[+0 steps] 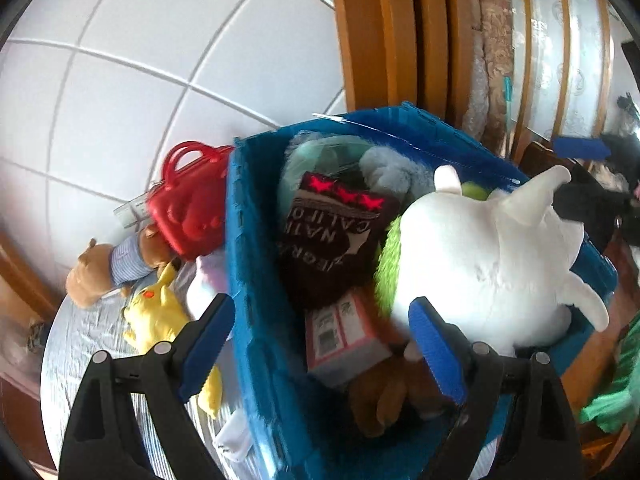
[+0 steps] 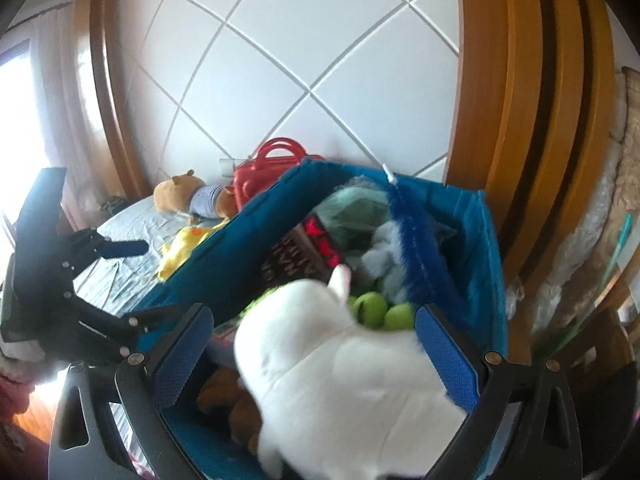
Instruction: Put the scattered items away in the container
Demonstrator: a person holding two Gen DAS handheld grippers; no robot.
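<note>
Our right tongs (image 2: 312,360) hang released over the white plush (image 2: 340,380) topping the blue bin (image 2: 224,248); left tongs (image 1: 320,344) released too.

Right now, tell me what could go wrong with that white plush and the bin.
The white plush sits high on the heap in the blue bin, partly over its rim, so it may roll out. The right tool looks open around it; pulling back could drag it. The yellow plush and red bag still lie outside.
</note>
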